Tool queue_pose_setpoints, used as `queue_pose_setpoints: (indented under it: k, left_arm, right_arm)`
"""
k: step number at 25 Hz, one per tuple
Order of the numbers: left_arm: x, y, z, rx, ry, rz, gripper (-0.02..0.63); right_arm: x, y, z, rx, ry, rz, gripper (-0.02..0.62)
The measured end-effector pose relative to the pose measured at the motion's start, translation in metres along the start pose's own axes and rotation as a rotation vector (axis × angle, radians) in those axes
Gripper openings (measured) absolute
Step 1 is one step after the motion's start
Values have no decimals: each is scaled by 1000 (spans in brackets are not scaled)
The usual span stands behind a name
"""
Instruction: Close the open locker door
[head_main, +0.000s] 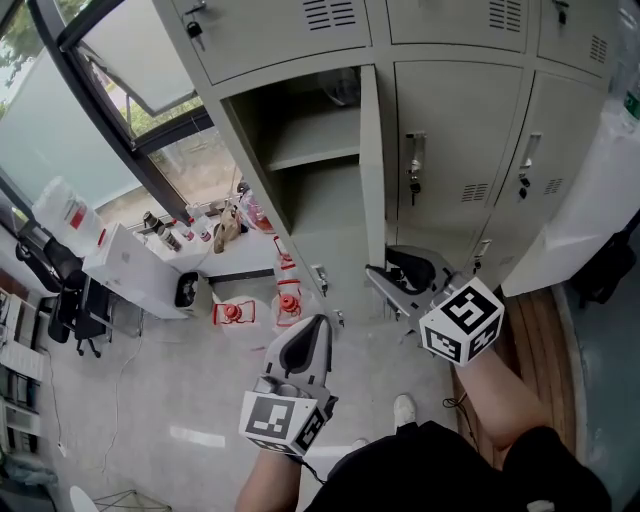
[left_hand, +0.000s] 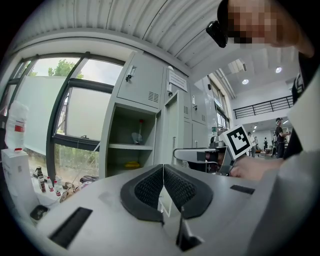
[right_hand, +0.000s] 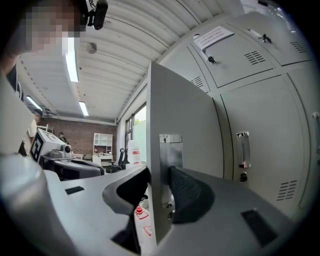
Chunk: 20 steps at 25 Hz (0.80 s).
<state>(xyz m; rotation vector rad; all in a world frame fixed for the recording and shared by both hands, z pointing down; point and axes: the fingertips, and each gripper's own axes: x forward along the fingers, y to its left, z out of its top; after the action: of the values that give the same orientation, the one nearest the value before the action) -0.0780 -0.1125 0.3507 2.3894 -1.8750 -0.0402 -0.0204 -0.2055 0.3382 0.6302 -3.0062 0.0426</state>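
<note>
The right tool (right_hand: 159, 181) pinches the free edge of the pale grey metal locker door (right_hand: 182, 110), which stands wide open. The left tool (left_hand: 163, 172) hangs pressed together, empty. Next, I'd judge, swing the door shut.

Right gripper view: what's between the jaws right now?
The locker door, at its edge with the metal latch plate, stands between the jaws of the right gripper. Nothing else there, per the right gripper view.

Closed tool (left_hand: 163, 170) (empty), open locker (left_hand: 131, 125) beyond
</note>
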Motion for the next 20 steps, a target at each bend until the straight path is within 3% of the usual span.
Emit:
queue_pose_setpoints:
  k: [6,14,20]
  left_arm:
    - [-7,17,2,16,-13,51,17]
    - [-13,30,5,8,-12,125,18]
    - [-16,38,5,32,-14,190,17]
  right_arm:
    - [23,11,0,-4,4,42,189]
    - [52,21,2,23,-40,30,189]
    - [76,27,3,-20,-41,60,181]
